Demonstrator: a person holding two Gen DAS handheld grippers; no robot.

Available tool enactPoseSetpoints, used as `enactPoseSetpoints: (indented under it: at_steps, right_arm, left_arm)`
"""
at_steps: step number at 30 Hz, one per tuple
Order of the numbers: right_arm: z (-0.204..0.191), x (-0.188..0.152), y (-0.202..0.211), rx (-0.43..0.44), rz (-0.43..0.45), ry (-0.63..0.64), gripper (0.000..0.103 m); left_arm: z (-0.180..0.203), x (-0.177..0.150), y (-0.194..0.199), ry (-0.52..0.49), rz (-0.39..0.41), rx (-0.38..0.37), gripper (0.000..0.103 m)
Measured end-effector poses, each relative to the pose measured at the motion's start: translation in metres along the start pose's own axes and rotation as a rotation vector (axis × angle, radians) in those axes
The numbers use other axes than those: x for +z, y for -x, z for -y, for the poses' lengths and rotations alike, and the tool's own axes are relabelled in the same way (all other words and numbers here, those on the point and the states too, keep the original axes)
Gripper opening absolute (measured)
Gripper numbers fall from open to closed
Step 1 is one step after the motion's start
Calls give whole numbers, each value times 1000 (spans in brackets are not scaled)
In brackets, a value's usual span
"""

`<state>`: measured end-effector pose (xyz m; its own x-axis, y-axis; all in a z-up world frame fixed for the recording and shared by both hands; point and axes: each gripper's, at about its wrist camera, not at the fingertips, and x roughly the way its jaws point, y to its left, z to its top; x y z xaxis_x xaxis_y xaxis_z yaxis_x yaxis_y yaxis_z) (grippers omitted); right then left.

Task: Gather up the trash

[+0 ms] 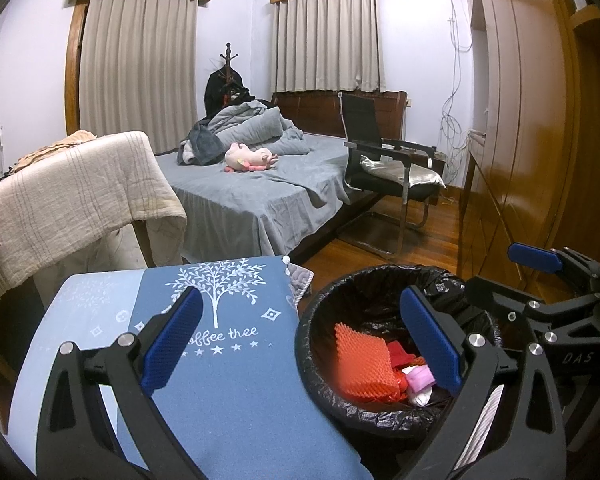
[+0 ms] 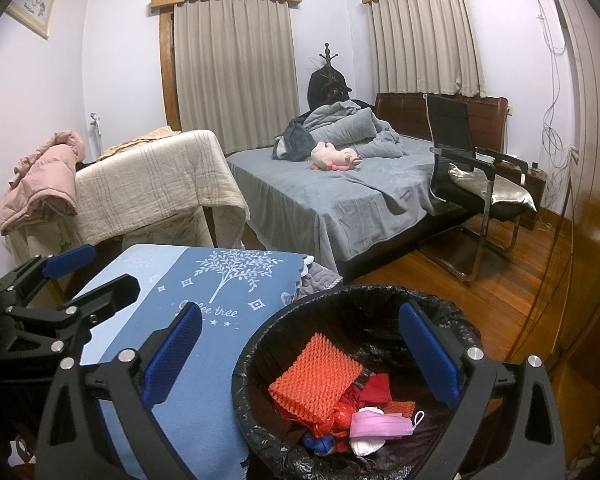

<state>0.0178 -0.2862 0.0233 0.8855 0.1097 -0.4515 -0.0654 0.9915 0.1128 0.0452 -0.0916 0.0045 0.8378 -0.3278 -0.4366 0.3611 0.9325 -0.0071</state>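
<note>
Both grippers are hanging with jaws spread wide, nothing between the ribbed blue pads. Left gripper (image 1: 300,340) is sitting lower centre of its view, straddling the edge where the blue tablecloth (image 1: 228,392) meets the trash bin (image 1: 320,380). Right gripper (image 2: 300,356) is doing the same in its view, right pad over the bin's far rim.

Bin is round, lined with a crinkly glossy black bag, and is sitting at lower right, just beside the cloth-covered table. Inside it: an orange foam net (image 2: 316,376) with a bumpy honeycomb texture is lying on top, red crumpled scraps beneath, a pink pleated face mask (image 2: 380,424) at the near side.

Tablecloth is flat matte fabric, white tree print. Grey bed (image 2: 340,200) with rumpled bedding is filling mid-frame.
</note>
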Motion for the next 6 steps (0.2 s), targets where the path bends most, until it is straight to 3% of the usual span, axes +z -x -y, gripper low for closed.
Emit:
enactPoseSetpoints:
  at_steps: [6]
  right_arm:
    - [0, 0, 0, 0, -1, 1, 97]
  left_arm:
    - [-1, -1, 0, 1, -1, 1, 96]
